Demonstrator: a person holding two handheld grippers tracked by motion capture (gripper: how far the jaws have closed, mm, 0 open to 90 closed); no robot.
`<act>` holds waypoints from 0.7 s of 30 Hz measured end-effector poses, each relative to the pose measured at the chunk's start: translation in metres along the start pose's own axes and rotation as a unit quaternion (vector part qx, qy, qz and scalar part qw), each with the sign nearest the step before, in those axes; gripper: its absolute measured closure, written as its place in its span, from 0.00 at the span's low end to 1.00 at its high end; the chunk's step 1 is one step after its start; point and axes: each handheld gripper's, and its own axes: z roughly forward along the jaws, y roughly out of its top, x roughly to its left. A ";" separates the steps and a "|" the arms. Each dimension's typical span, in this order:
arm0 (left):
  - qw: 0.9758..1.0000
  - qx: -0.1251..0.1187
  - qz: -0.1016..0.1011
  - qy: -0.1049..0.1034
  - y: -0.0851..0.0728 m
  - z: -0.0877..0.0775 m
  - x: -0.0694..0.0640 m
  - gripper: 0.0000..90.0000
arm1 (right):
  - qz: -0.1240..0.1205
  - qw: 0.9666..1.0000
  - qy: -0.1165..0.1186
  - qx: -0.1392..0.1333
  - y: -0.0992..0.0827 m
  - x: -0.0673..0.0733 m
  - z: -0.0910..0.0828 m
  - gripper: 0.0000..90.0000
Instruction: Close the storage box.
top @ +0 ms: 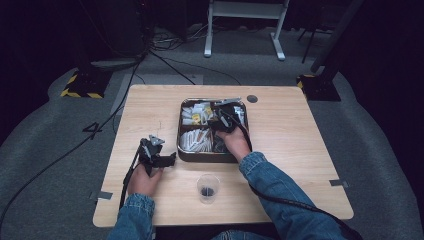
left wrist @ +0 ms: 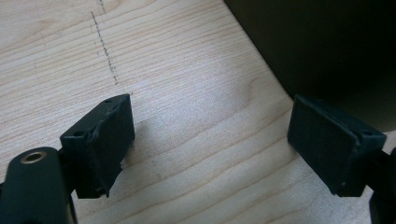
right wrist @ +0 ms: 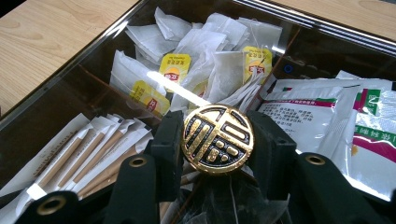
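Blue denim sleeves (top: 272, 187); each black tool (top: 159, 159) trails a black cable (top: 295, 202).

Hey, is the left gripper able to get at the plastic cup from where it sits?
Probably yes. The left gripper rests open on bare table, and the plastic cup stands nearby with nothing between them.

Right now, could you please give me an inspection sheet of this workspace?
Surface: wooden table, pale, faint pencil line.
Job's things: divided tray with tea bags, paper-wrapped sticks, sachets; round gold-and-black disc; clear cup with something dark inside.
Clutter: nothing seen.
Grippers: right gripper closed on the disc over the tray; left gripper open above bare table.
Cables: trailing from both grippers; more on the floor.
Surroundings: grey carpet, white frame legs, striped stand bases.
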 end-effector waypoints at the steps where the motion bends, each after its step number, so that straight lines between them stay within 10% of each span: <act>1: 1.000 0.000 0.000 0.000 0.000 0.000 0.000 0.17 | -0.001 1.000 0.000 0.000 0.000 0.000 0.000 0.64; 21: 1.000 0.000 0.000 0.000 0.000 0.000 0.000 0.17 | -0.009 0.999 0.023 -0.042 0.017 -0.011 -0.040 0.50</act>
